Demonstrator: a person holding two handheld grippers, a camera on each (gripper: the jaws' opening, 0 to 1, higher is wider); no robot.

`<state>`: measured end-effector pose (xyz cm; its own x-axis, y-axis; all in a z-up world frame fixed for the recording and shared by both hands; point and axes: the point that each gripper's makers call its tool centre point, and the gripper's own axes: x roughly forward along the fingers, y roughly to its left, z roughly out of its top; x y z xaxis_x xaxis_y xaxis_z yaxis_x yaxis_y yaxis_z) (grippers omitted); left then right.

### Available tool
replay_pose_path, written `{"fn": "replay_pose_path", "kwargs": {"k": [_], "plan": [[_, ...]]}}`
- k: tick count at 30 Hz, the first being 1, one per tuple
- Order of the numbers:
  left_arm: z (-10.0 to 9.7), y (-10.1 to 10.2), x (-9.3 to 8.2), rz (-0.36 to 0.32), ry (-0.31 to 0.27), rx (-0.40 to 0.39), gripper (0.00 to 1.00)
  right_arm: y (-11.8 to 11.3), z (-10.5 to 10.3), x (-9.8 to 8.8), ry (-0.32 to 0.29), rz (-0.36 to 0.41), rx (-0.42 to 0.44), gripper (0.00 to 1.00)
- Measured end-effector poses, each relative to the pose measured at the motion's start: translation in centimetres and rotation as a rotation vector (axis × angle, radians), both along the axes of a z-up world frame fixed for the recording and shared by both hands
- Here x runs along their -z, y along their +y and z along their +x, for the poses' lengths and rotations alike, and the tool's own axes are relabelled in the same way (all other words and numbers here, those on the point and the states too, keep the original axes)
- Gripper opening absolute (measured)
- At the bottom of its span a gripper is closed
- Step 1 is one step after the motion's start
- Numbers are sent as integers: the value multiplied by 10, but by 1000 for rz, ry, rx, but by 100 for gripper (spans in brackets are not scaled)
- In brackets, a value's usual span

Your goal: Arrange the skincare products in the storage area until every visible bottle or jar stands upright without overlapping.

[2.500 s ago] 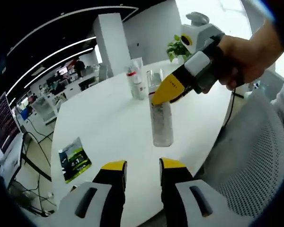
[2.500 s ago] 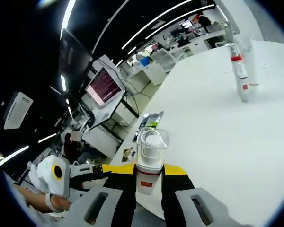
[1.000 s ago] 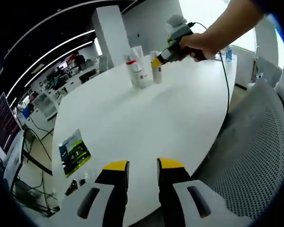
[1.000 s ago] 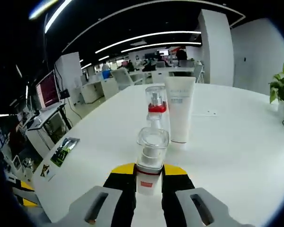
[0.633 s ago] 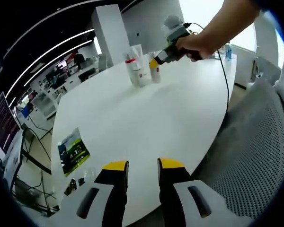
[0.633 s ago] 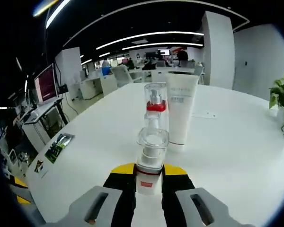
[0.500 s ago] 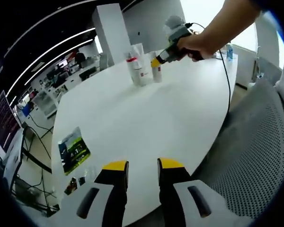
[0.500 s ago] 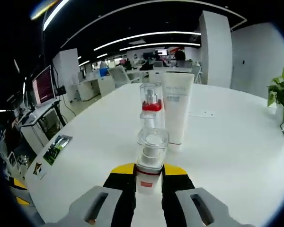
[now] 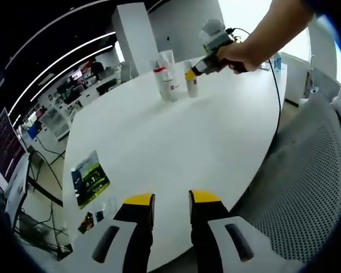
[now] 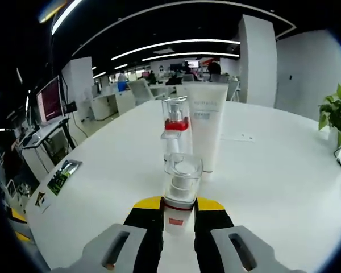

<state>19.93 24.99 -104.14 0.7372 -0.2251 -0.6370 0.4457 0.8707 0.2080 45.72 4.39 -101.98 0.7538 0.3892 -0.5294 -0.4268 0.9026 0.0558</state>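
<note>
The right gripper [image 10: 178,211] is clamped on an upright clear-capped bottle [image 10: 181,193] just short of the standing red-collared pump bottle [image 10: 174,133] and white tube [image 10: 205,125], so only its release seems left, while the left gripper [image 9: 170,206] hangs slightly parted and empty.

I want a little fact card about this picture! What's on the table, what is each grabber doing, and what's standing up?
table: white round table
right gripper: shut on a small clear-capped bottle, held upright
left gripper: open, holding nothing, near the table edge
standing upright: red-collared pump bottle and white tube, side by side
held bottle's place: just in front of those two; whether it touches the table, cannot tell
also on table: green leaflet
nearby: potted plant, mesh chair
</note>
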Motion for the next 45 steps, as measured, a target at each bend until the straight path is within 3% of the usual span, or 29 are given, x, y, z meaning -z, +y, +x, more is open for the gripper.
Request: {"fn": "replay_pose_path", "kwargs": {"k": [16, 31, 45], "plan": [[-1, 5, 4, 6, 23, -16, 19, -10, 10, -4, -55, -16, 14, 11], [-6, -5, 13, 7, 69, 30, 19, -24, 42, 0, -102, -9, 63, 11], [-6, -6, 16, -4, 88, 22, 18, -12, 69, 11, -121, -61, 24, 11]]}}
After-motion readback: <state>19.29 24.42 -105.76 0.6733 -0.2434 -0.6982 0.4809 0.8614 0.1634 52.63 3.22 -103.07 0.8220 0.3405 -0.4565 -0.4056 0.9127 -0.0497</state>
